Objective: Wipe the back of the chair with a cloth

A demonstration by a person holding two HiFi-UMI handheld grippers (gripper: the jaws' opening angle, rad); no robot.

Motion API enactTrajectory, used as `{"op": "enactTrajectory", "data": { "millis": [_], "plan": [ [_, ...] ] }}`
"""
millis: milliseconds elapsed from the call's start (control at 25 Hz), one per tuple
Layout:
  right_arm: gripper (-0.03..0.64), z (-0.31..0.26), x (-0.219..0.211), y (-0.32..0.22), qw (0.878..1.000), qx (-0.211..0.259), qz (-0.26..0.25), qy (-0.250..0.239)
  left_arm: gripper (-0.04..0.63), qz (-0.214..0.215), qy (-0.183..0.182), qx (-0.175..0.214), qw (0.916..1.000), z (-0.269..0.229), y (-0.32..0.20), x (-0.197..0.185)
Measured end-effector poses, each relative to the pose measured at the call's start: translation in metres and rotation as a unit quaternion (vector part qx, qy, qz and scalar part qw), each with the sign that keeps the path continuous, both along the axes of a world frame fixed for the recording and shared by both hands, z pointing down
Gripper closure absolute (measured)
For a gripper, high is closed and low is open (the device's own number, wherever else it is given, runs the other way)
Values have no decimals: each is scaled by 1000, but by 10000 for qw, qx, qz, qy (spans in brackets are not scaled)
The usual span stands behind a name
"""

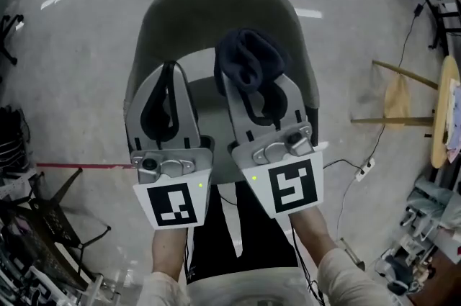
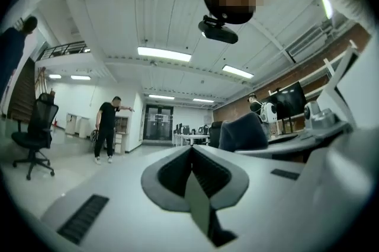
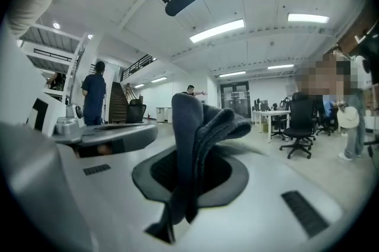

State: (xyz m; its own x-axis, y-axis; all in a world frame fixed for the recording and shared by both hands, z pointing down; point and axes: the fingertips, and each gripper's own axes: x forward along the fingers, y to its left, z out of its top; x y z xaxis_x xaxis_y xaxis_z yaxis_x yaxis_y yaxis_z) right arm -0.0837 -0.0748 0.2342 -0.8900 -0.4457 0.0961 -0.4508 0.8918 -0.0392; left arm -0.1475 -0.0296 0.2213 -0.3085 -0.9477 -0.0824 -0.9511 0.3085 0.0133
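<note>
In the head view a chair with a grey-green curved back [image 1: 216, 13] stands straight below me. Both grippers are held over its seat, side by side. My right gripper [image 1: 250, 85] is shut on a dark blue cloth [image 1: 248, 60], which bunches up over its fingertips near the chair back. In the right gripper view the cloth [image 3: 198, 132] stands folded between the closed jaws of the right gripper [image 3: 188, 185]. My left gripper [image 1: 171, 74] is shut with nothing in it; its jaws meet in the left gripper view [image 2: 190, 156], where the cloth [image 2: 241, 133] shows to the right.
A wooden stool [image 1: 403, 92] and a round table edge [image 1: 441, 117] stand at the right, with a cable and power strip [image 1: 364, 169] on the floor. Black stands [image 1: 50, 214] crowd the lower left. A red tape line [image 1: 79, 165] crosses the concrete floor. A person [image 2: 108, 126] stands far off.
</note>
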Motion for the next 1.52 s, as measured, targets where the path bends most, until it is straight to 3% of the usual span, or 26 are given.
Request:
{"op": "enactTrajectory", "data": {
  "millis": [80, 160, 600, 1080, 1280, 1520],
  "plan": [
    [563, 17, -8, 1, 9999, -132, 0, 32, 580, -24, 334, -49, 9994, 16, 5, -6],
    [563, 26, -12, 0, 9998, -183, -10, 42, 580, -21, 437, -36, 9990, 21, 6, -8],
    [563, 35, -35, 7, 9998, -147, -133, 51, 580, 17, 227, -140, 9996, 29, 18, -17],
    [563, 45, -139, 9, 9928, 24, -1199, -77, 580, -402, 248, -267, 9985, 53, 33, -53],
    [563, 51, -151, 6, 9925, -162, -1206, -145, 580, -630, 338, -238, 9972, 58, 41, -67],
    [563, 50, -150, -1, 9934, 129, -1134, -101, 580, -581, 353, -374, 9970, 66, 39, -61]
  ]
}}
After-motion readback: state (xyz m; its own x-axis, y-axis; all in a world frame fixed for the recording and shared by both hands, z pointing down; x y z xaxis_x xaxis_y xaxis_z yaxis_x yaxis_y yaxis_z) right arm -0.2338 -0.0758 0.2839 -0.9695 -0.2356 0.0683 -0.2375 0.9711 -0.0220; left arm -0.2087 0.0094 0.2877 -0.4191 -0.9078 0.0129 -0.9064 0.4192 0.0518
